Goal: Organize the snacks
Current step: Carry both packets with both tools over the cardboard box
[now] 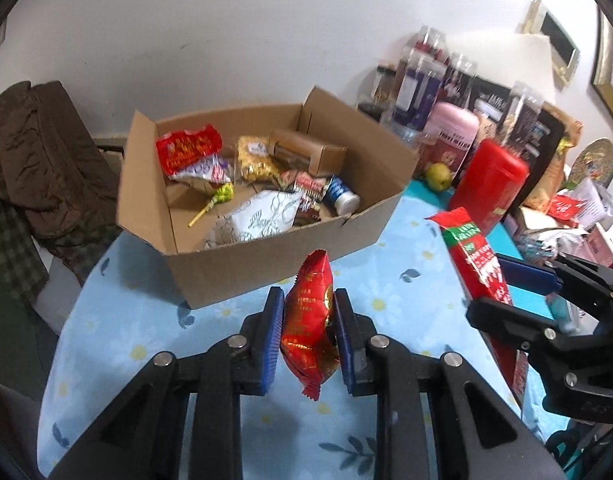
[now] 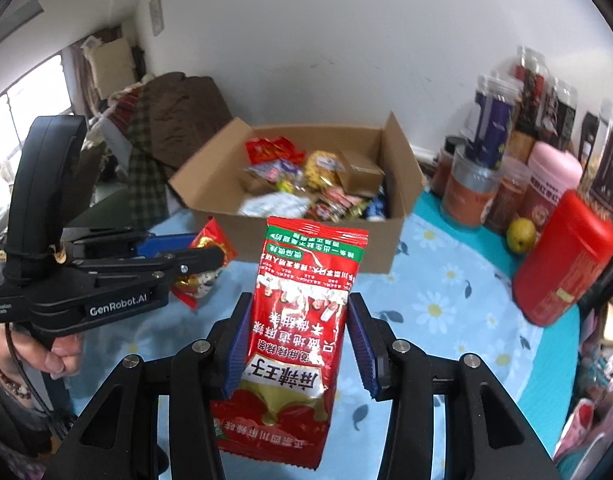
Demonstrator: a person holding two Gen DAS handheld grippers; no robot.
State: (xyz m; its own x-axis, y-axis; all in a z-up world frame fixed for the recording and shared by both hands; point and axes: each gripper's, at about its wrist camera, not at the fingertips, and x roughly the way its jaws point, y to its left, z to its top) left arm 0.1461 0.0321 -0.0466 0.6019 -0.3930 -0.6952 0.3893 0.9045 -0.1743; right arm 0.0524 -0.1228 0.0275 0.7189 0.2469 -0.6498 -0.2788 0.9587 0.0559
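Daisy-print blue tablecloth (image 1: 386, 264), left gripper (image 1: 308, 312) jaws clamped on puffy red-gold packet (image 1: 308, 320), right gripper (image 2: 300, 344) jaws clamped on tall red-green pouch (image 2: 302, 320)

A table covered by a light blue cloth (image 1: 390, 280) printed with daisies is seen against a white wall (image 1: 226, 40). Along the right edge of the table, a red canister (image 2: 566, 256), a pink-lidded jar (image 2: 554, 176), a yellow-green fruit (image 2: 520, 234) and several tall clear bottles (image 2: 494, 120) are crowded together. A brown quilted garment (image 1: 38, 152) is heaped at the left beyond the table, and gold picture frames (image 1: 554, 40) are noted at the upper right.
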